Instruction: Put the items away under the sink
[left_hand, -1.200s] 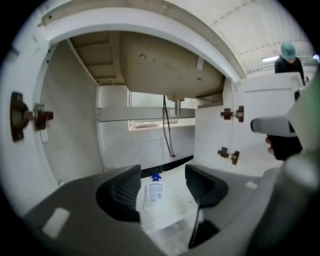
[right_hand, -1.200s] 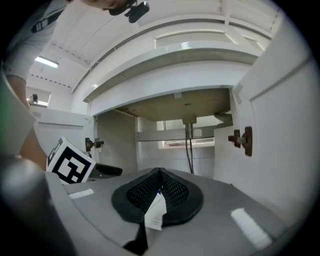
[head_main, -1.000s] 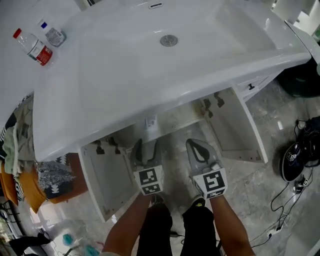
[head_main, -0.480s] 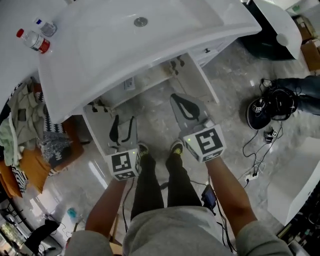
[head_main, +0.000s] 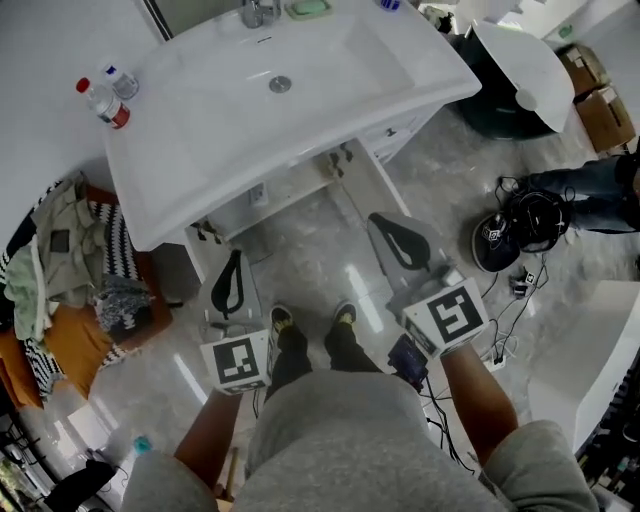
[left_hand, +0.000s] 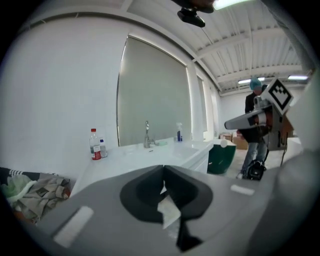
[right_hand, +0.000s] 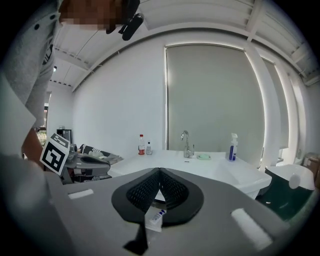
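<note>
No text, brand or number can be read. A red label is seen on the bottle (head_main: 103, 102) on the counter (head_main: 190, 130), well beyond the left claw (head_main: 232, 262); its print is too small. Only square patterns are borne by the marker cubes (head_main: 238, 362).

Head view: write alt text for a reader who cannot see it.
A person stands facing a white sink, holding the left gripper, its jaws just closed, and right gripper, both shut and empty. The cabinet below stands open; two bottles stand on the sink's left end.
</note>
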